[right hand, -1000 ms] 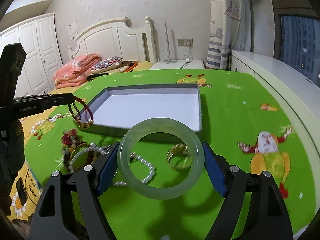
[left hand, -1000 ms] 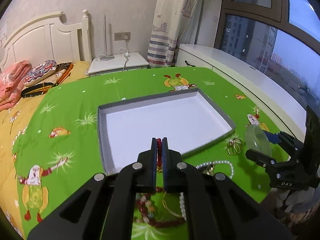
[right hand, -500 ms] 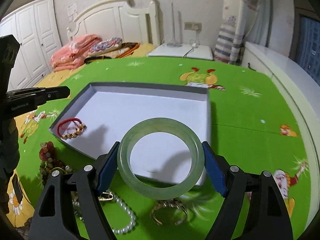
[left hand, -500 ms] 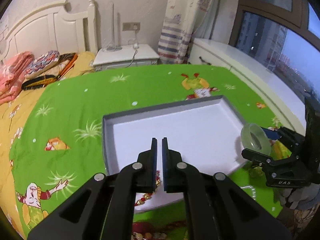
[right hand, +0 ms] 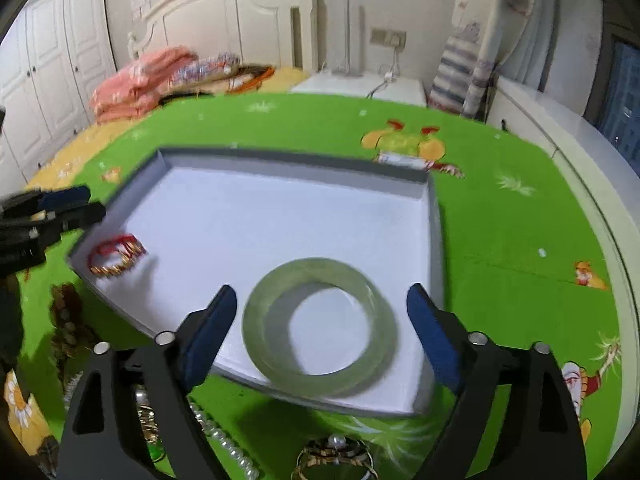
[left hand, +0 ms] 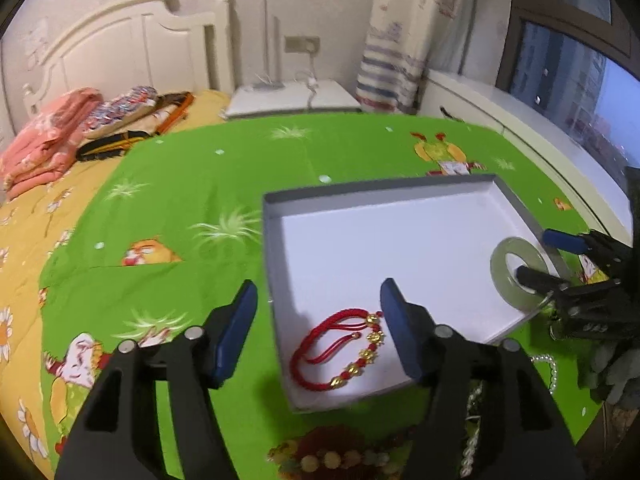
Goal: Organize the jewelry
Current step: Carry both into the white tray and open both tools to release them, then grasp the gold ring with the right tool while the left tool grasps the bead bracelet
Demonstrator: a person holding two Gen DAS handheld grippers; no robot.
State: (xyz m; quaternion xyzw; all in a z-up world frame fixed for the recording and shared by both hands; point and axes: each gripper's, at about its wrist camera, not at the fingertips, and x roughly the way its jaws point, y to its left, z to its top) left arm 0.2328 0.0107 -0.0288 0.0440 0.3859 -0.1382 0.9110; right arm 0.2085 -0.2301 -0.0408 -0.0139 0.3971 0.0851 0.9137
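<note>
Red bracelet (left hand: 340, 350) now released — perhaps near tray edge (left hand: 276, 312)

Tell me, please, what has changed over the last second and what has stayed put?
The left gripper carried the red cord bracelet into the white tray and released it. The right gripper brought the jade bangle over the tray; its jaws are opening off it. Tray and loose pearl strand stayed.

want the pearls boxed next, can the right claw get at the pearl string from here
Probably yes: the right claw is opening off the jade bangle, and the pearl string lies uncovered on the bedspread just below it.
</note>
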